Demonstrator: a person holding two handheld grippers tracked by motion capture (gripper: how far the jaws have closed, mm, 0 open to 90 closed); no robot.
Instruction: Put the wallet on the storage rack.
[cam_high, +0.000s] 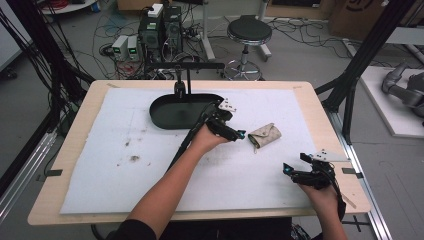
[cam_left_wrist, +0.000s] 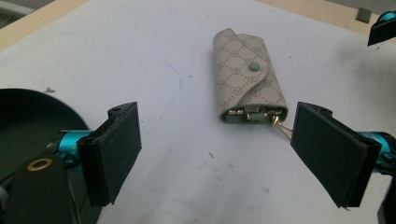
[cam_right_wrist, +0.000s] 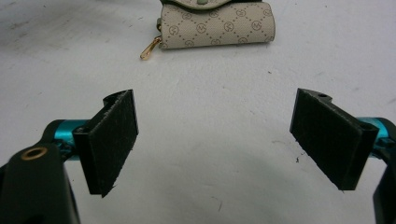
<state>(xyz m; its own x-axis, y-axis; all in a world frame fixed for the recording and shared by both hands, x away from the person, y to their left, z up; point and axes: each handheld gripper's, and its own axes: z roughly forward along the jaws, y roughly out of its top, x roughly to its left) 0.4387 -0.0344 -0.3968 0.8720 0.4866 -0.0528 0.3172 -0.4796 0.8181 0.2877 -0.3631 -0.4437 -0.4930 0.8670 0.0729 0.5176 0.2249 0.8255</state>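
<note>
Beige key pouch (cam_high: 264, 135) lies flat on the white mat of the table (cam_high: 75, 150), so the spread left tongs (cam_high: 242, 134) should straddle its body squarely before pinching, while the right tongs (cam_high: 287, 169), also spread, wait nearby.

Even, soft room light falls from above onto my white padded table cover (cam_high: 150, 165), and nothing glares. The high view is a little grainy and soft, with the wooden table edge (cam_high: 320, 105) bowing slightly outward. My left forearm throws only a faint shadow. In the left gripper view my beige patterned snap-flap key pouch (cam_left_wrist: 247, 79) is sharp, while my near black pads (cam_left_wrist: 116, 149) blur slightly. The right gripper view shows dim, diffuse shadow under my pads (cam_right_wrist: 114, 140).
</note>
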